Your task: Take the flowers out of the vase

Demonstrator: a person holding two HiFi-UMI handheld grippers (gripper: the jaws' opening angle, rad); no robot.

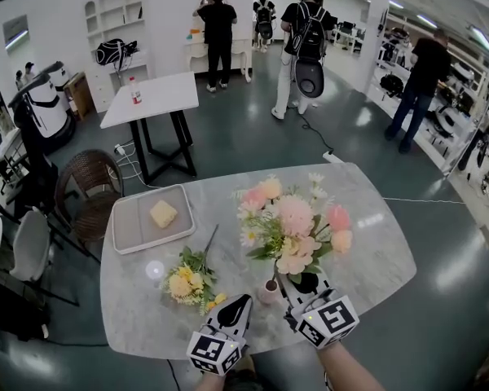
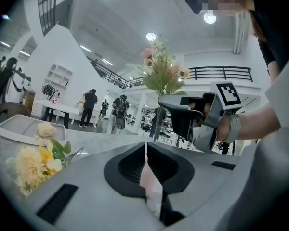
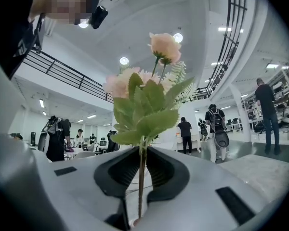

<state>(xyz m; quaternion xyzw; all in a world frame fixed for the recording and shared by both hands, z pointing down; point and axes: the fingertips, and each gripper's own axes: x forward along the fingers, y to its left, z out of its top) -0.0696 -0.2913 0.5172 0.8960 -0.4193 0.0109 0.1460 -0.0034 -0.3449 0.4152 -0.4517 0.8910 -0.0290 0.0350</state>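
Vase (image 1: 268,292) holds bouquet (image 1: 293,226); tray (image 1: 124,243) holds 1 yellow piece (image 1: 163,213).

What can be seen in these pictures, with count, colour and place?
table: one, grey marble, under everything
tray: one, grey, table's left part
lump: one, pale yellow, on the tray
yellow flowers: one bunch, lying on the table
pink flowers: one bunch, stem in the right gripper
vase: one, pale pink, between the left gripper's jaws
left gripper: shut on the vase
right gripper: shut on the pink flowers
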